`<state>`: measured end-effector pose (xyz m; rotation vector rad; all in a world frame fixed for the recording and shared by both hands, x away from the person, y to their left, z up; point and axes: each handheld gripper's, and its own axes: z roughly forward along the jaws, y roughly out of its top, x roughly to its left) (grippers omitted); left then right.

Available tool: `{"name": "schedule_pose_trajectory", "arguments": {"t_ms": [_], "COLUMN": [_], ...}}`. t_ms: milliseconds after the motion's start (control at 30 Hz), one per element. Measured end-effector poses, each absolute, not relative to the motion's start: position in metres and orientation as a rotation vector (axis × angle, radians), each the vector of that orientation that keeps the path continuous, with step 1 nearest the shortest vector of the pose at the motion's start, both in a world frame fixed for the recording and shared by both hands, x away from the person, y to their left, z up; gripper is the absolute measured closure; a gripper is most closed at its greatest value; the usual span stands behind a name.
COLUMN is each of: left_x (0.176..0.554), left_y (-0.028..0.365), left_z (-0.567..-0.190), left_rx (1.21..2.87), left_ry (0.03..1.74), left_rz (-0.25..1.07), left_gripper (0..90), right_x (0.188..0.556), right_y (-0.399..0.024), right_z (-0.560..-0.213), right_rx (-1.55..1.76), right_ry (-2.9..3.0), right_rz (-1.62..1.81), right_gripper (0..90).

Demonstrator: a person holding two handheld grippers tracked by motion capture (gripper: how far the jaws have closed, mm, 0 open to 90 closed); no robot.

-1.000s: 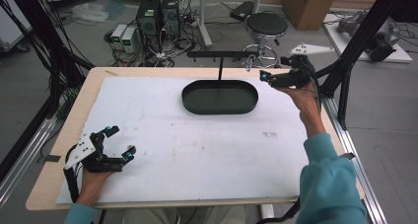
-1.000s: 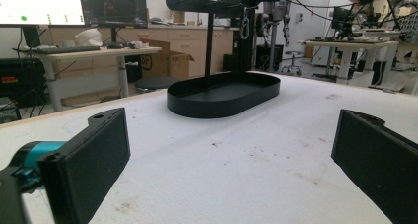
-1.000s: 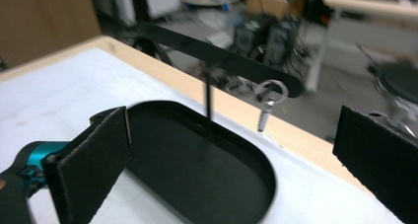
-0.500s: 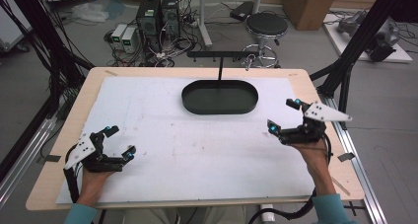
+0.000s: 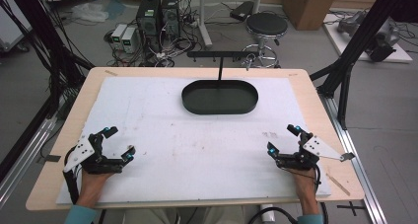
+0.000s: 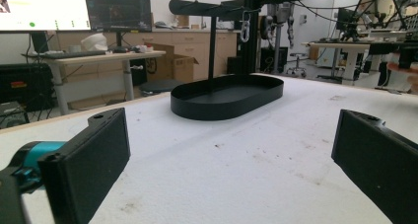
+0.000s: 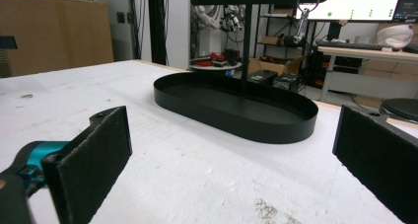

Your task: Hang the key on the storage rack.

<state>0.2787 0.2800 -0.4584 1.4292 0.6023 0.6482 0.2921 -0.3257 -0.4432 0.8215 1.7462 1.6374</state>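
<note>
A black oval tray (image 5: pixel 219 109) sits at the far middle of the white mat (image 5: pixel 197 145). A thin post rises from it to a black crossbar (image 5: pixel 222 54), and a small silver clip (image 5: pixel 249 61) hangs from the bar's right part. My left gripper (image 5: pixel 121 141) rests open at the near left, with nothing between its fingers. At the near right my right gripper (image 5: pixel 282 138) is also open and empty. In the left gripper view (image 6: pixel 231 169) the tray (image 6: pixel 226 108) and clip (image 6: pixel 244 29) lie ahead. The right gripper view (image 7: pixel 231 169) faces the tray (image 7: pixel 236 123) and clip (image 7: pixel 300 21) too.
The mat covers most of a wooden table (image 5: pixel 315 100), with black frame struts (image 5: pixel 345 76) at its right side. Beyond the far edge stand a round stool (image 5: pixel 266 24) and computer boxes (image 5: pixel 157 17) on the floor.
My right gripper has come back from beside the crossbar's right end to the near right of the mat, and is open. The left gripper has stayed put.
</note>
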Motion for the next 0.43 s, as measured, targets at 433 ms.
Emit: {"name": "schedule_pose_trajectory", "arguments": {"t_ms": [433], "left_x": [0.278], "left_y": [0.28], "left_z": [-0.459], "left_rx": [1.426], "left_ry": [0.601], "left_rz": [0.65], "left_gripper": [1.7], "right_x": [0.293], "right_y": [-0.321], "right_z": [-0.456], "right_rx": [0.819], "right_ry": [1.736], "right_rz": [1.59], "right_gripper": [0.6]}}
